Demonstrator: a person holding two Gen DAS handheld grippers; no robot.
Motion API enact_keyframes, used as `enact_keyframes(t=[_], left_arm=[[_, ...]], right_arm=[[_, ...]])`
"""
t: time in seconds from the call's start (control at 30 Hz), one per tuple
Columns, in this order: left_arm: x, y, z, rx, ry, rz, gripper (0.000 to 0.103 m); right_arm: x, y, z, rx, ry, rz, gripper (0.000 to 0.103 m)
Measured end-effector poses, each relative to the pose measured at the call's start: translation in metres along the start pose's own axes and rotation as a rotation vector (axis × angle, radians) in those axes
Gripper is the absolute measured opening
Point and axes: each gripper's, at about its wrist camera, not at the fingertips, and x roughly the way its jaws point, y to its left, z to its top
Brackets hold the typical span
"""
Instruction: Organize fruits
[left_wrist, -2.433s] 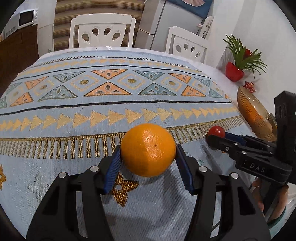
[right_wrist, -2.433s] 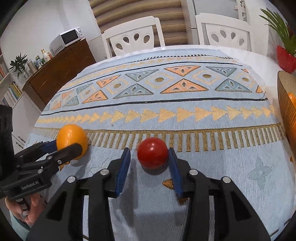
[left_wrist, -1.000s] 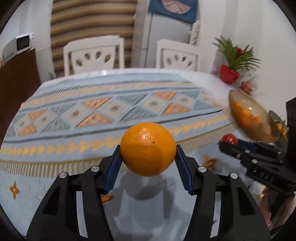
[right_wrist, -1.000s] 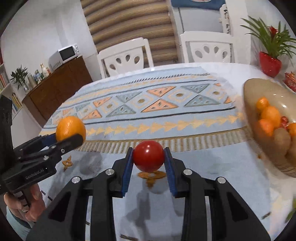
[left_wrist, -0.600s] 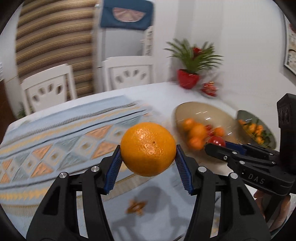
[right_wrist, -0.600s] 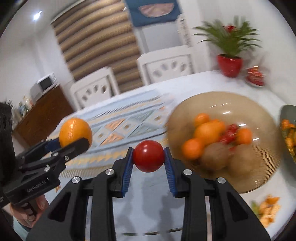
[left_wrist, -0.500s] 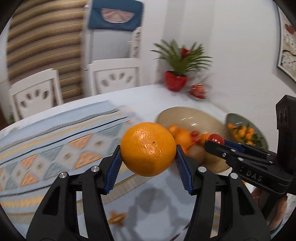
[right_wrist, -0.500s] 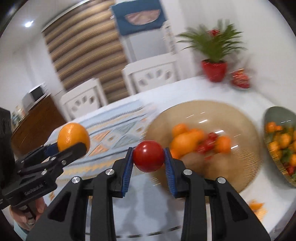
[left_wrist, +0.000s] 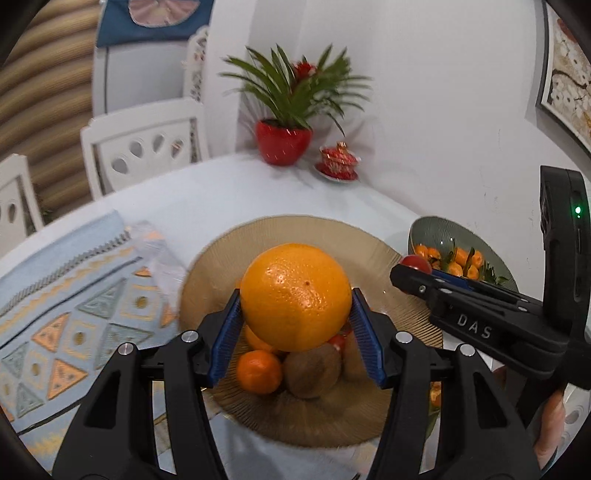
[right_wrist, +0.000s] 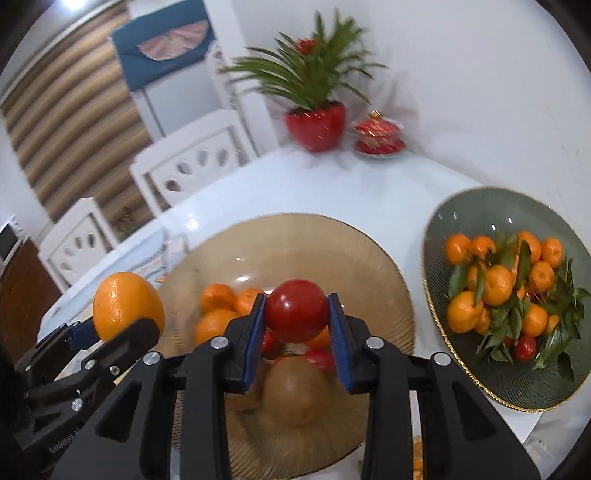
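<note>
My left gripper (left_wrist: 295, 325) is shut on a large orange (left_wrist: 295, 295) and holds it in the air above the amber ribbed bowl (left_wrist: 229, 258). That bowl holds small oranges, a brown kiwi (left_wrist: 312, 373) and small red fruits. My right gripper (right_wrist: 297, 328) is shut on a round red fruit (right_wrist: 297, 310), also above the amber bowl (right_wrist: 369, 266). In the right wrist view the orange (right_wrist: 127, 304) shows at the left in the other gripper. In the left wrist view the red fruit (left_wrist: 415, 262) peeks over the right gripper's fingers.
A green bowl (right_wrist: 461, 218) of leafy mandarins stands right of the amber bowl. A red plant pot (left_wrist: 282, 142) and a small red lidded dish (left_wrist: 338, 164) stand at the table's far edge by the wall. The patterned cloth (left_wrist: 74, 295) lies left; white chairs behind.
Both grippers lifted their fruits off the patterned cloth and swung right, so they now hang over the amber bowl. The bowl has come closer and now sits centred below them.
</note>
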Motion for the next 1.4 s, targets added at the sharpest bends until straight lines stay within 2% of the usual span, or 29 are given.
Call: enact_keyframes(t=[0.17, 0.37, 0.4, 0.43, 0.47, 0.63, 0.87, 1.07, 1.2, 1.4], left_arm=[[0.028, -0.006, 0.000, -0.004, 0.046, -0.027, 0.057], [0.046, -0.010, -0.007, -0.012, 0.083, -0.030, 0.058], [0.046, -0.009, -0.007, -0.017, 0.075, -0.031, 0.059], [0.044, -0.009, -0.006, -0.019, 0.068, -0.040, 0.066], [0.042, -0.009, -0.005, -0.020, 0.065, -0.045, 0.068], [0.023, -0.013, -0.006, 0.017, 0.041, -0.016, 0.068], [-0.024, 0.001, -0.017, -0.002, -0.022, 0.020, 0.070], [-0.082, 0.020, -0.031, -0.035, -0.100, 0.075, 0.072], [-0.122, 0.037, -0.048, -0.056, -0.141, 0.151, 0.073], [-0.176, 0.064, -0.076, -0.099, -0.183, 0.249, 0.076]], right_arm=[[0.018, -0.015, -0.005, 0.030, 0.049, -0.048, 0.032], [0.027, -0.027, -0.010, 0.065, 0.086, -0.057, 0.034], [0.028, -0.028, -0.010, 0.068, 0.091, -0.056, 0.035], [0.028, -0.028, -0.011, 0.070, 0.096, -0.053, 0.035], [0.027, -0.029, -0.011, 0.069, 0.095, -0.052, 0.035], [0.013, -0.024, -0.016, 0.060, 0.081, -0.041, 0.035], [-0.015, 0.006, -0.029, -0.009, 0.042, -0.025, 0.035], [-0.052, 0.050, -0.046, -0.092, -0.014, 0.018, 0.035], [-0.073, 0.084, -0.057, -0.157, -0.050, 0.045, 0.043], [-0.103, 0.141, -0.079, -0.269, -0.098, 0.099, 0.048]])
